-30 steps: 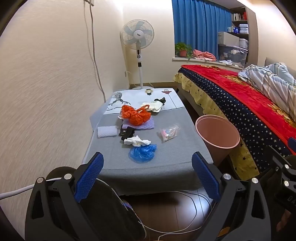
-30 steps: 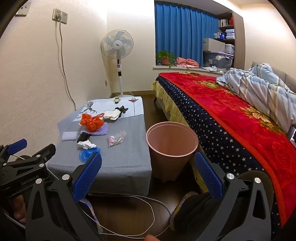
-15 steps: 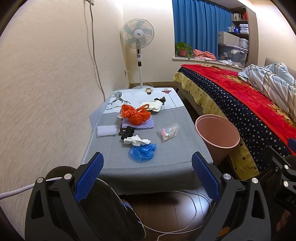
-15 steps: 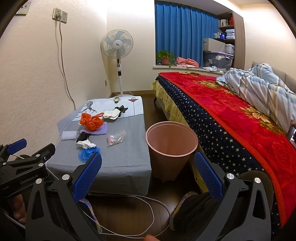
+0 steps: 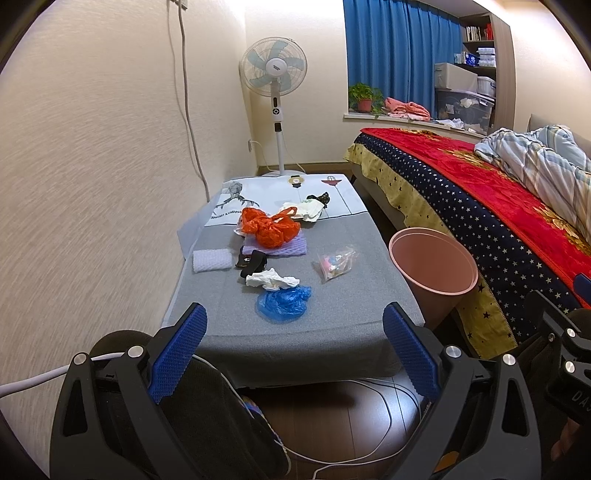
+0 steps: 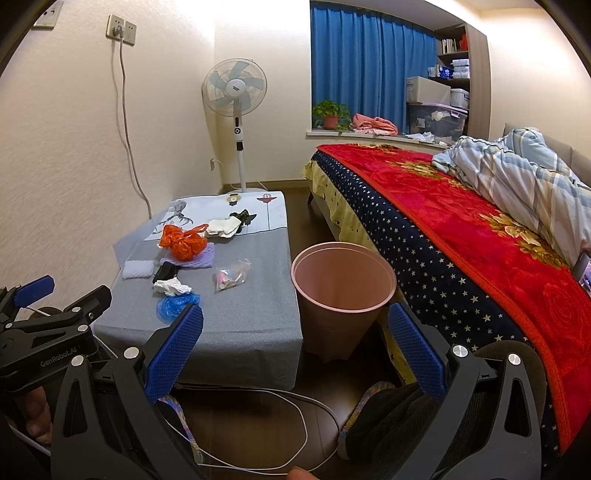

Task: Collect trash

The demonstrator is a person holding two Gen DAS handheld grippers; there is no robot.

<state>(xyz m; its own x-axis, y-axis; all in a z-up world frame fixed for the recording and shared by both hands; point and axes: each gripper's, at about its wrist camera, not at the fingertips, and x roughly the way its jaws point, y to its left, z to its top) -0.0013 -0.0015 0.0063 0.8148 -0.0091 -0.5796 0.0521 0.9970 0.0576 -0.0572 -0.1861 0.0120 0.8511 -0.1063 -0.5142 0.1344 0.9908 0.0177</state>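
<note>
Bin [image 6: 341, 291], pink, stood on the floor between the surface [image 5: 332, 317] and bed [image 6: 461, 236]; its visible interior held nothing. Trash lay scattered on the surface, blue bag [image 5: 283, 302] nearest its near edge. Left gripper [image 5: 293, 350] and right gripper [image 6: 293, 349] jaws stood wide apart, holding nothing.

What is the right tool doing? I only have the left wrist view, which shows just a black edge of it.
Observer: The right tool is open, with nothing between its blue pads, and it faces the pink bin.
Reviewer: Is there anything in that bin? I see only its rim and far wall.
Observer: The right wrist view looks deeper; the inside that shows is bare, but the bottom is hidden.
Reviewer: Where does the wall cable end?
Observer: The grey cable runs up to a plug in a wall socket.
</note>
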